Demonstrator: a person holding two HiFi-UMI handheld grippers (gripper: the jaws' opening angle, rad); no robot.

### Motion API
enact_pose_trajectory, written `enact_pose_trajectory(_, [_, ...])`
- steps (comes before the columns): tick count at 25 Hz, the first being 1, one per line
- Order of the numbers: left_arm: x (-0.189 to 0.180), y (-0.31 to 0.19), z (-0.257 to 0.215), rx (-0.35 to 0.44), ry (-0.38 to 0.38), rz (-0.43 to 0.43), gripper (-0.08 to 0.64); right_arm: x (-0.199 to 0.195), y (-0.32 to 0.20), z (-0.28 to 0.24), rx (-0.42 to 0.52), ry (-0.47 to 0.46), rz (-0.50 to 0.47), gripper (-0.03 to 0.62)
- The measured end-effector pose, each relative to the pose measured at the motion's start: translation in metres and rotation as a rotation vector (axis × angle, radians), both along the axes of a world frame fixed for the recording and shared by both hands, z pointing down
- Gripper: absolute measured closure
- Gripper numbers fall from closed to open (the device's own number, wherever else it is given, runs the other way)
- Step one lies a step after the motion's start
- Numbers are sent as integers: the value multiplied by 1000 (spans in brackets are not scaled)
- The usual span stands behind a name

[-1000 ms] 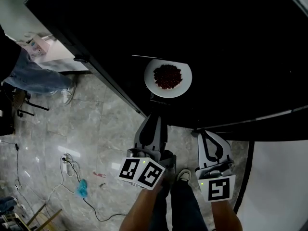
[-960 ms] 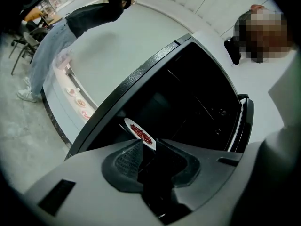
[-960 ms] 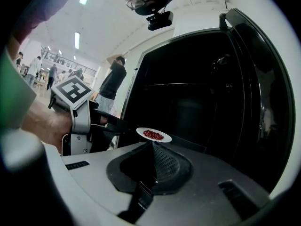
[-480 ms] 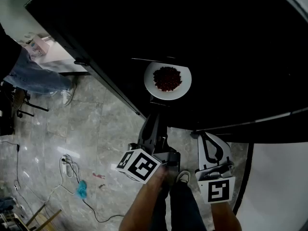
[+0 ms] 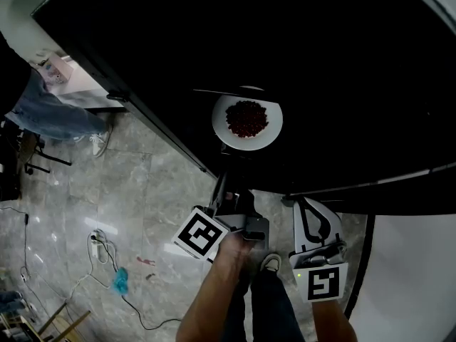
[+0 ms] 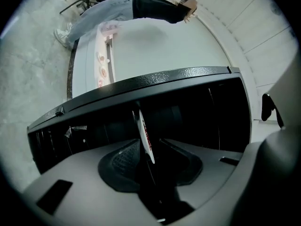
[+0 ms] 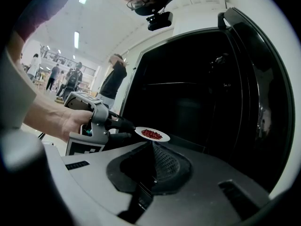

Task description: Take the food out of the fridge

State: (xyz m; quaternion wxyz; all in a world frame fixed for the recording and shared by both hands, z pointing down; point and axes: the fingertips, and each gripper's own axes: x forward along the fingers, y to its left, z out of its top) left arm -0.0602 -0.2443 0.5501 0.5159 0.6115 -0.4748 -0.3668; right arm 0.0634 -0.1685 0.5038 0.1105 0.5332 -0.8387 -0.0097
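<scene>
The plate [image 5: 271, 135] of red food [image 5: 246, 117] lies inside the open fridge [image 5: 342, 63]; the left gripper [image 7: 130, 129], rolled on its side, has its fingers released, having just been opening, one above and one below the plate's near rim; the right gripper [image 7: 154, 146] is clenched, empty.

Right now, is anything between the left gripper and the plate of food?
Nothing visible does. The left gripper has just been opening its jaws, and they stand at the near rim of the plate, one above, one below.
</scene>
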Motion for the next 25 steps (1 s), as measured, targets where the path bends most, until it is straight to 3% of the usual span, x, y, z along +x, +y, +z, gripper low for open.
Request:
enact_pose_trajectory(9, [6,-23,-3,16,153,-21,431,2,-3,1,1,1,-4,570])
enact_pose_trajectory(25, [12,-35,-1,-4,185,-38,430,6,-4,3,-5,4,0,569])
